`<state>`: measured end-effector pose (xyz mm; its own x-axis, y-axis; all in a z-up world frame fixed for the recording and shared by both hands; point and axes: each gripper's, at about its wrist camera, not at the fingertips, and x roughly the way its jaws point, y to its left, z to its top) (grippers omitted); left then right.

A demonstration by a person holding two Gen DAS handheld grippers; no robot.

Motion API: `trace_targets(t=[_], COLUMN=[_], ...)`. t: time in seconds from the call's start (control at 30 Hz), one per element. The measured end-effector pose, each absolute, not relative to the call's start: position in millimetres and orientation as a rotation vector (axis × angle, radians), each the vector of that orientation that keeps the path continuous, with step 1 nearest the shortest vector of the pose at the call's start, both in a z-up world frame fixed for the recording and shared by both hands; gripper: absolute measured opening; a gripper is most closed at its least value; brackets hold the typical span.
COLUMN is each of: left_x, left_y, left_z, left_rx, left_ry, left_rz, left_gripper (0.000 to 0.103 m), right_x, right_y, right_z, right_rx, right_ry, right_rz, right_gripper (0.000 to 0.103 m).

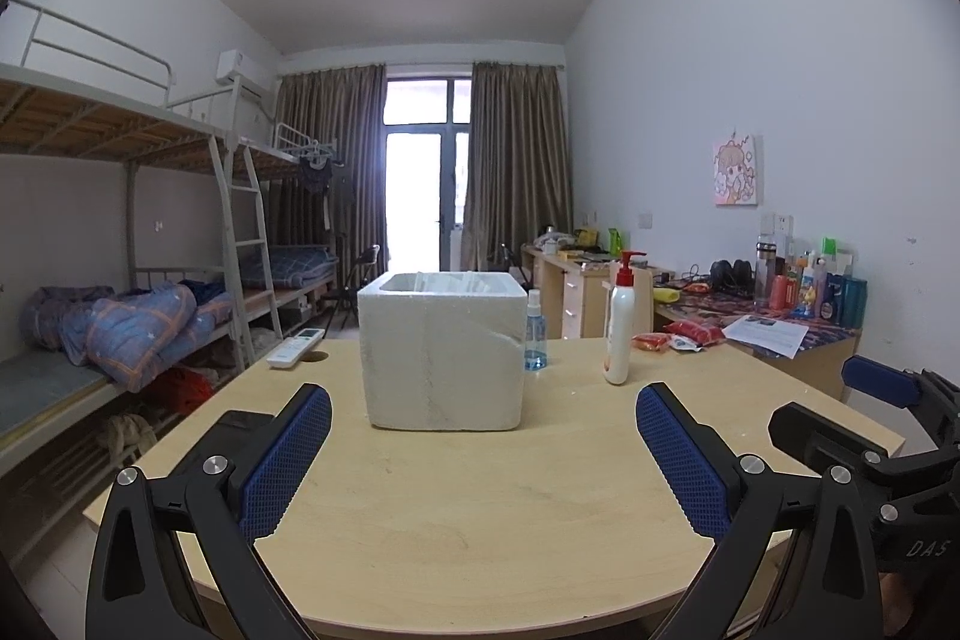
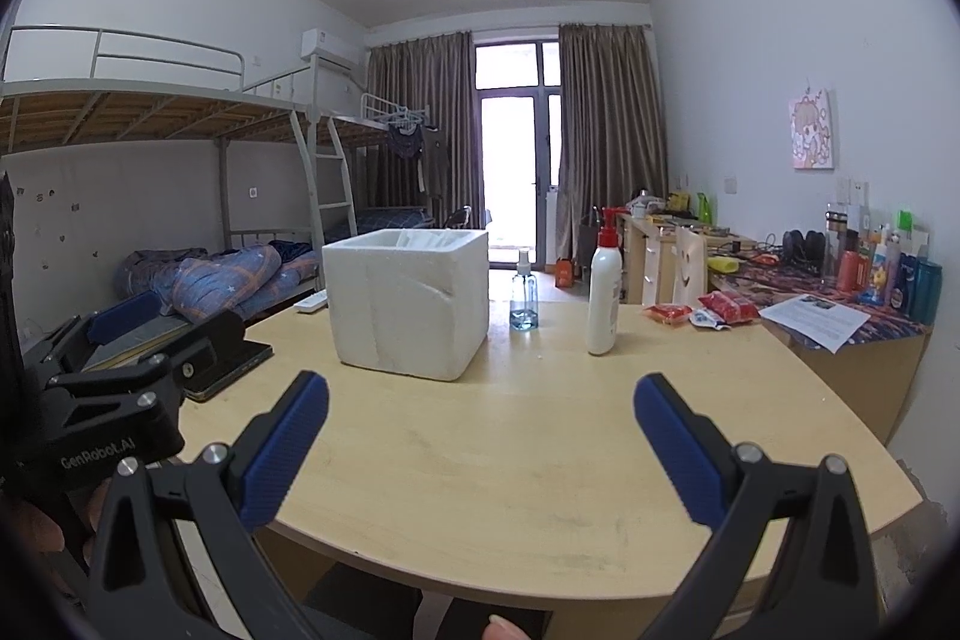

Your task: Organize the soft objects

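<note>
Closest to me, the left gripper [image 1: 483,451] has its blue-padded fingers [image 1: 287,451] spread wide with nothing between them, hanging over the near edge of the pale wooden surface [image 1: 480,508]. The right gripper [image 2: 480,445] is just as wide apart and holds nothing; I see it at the right rim of the left view. A dark flat device [image 2: 231,361] lies by the surface's left edge. Farther in, at mid-surface, stands the white foam box [image 1: 441,355], open-topped; I cannot make out what is inside. Just right of it stand a small clear spray bottle [image 1: 535,334] and a white pump bottle [image 1: 620,325] with a red top. A white remote [image 1: 295,346] lies at the far left, and red snack packets [image 2: 729,307] lie at the far right.
</note>
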<state>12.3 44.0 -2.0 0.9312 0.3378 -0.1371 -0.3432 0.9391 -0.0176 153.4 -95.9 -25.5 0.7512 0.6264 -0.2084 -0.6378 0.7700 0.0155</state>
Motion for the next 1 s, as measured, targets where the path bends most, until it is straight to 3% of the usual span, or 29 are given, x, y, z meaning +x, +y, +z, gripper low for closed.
trace_targets(t=[1.0], left_x=[9.7], left_y=[45.2], left_z=[-2.4], left_rx=[-0.016], left_ry=[0.128], left_rz=[0.370], left_gripper=[0.102], right_x=[149.8], right_y=[-98.0], right_z=[-22.9], right_rx=[-0.064], right_ry=[0.194], right_rz=[0.712], right_gripper=[0.103])
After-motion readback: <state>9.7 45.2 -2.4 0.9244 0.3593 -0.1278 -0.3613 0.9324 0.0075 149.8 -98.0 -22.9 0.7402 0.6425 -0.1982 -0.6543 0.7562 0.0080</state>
